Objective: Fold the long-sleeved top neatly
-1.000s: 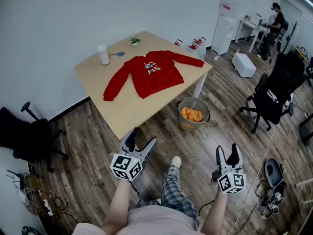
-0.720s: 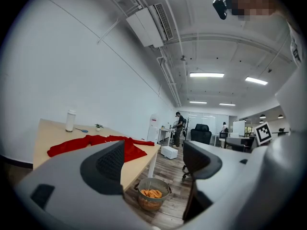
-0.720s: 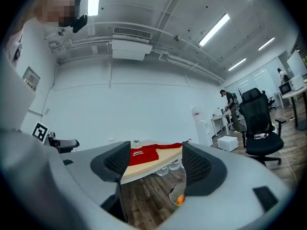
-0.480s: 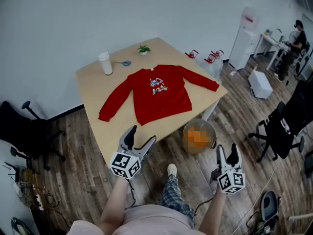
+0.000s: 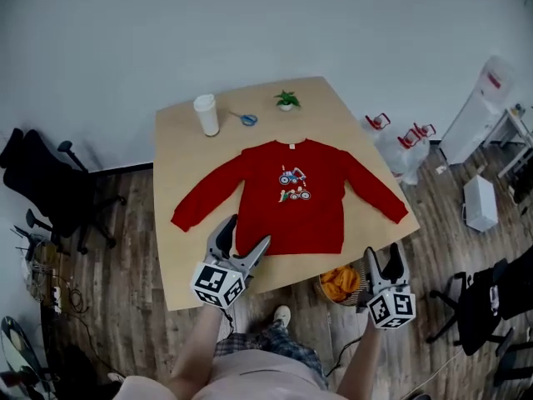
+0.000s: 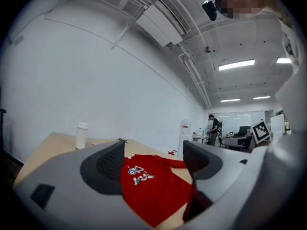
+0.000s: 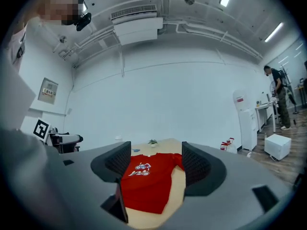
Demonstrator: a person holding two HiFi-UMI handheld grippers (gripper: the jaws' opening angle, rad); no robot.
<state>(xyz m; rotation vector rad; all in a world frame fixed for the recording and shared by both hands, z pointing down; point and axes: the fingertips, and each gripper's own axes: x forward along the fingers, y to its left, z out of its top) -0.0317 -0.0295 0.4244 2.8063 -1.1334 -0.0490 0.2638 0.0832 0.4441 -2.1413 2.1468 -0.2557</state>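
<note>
Head view: the top (image 5: 291, 194) lies spread flat, sleeves out, mid-table (image 5: 179, 257). The left gripper (image 5: 246, 233) and right gripper (image 5: 384, 255) hover at the table's near edge, jaws apart, empty. No fold is made yet; all the folding remains.

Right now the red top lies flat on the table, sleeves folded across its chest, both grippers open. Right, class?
No: the head view shows the sleeves spread out sideways, not folded. The red top does lie flat on the table, and the left gripper and right gripper are open.
</note>
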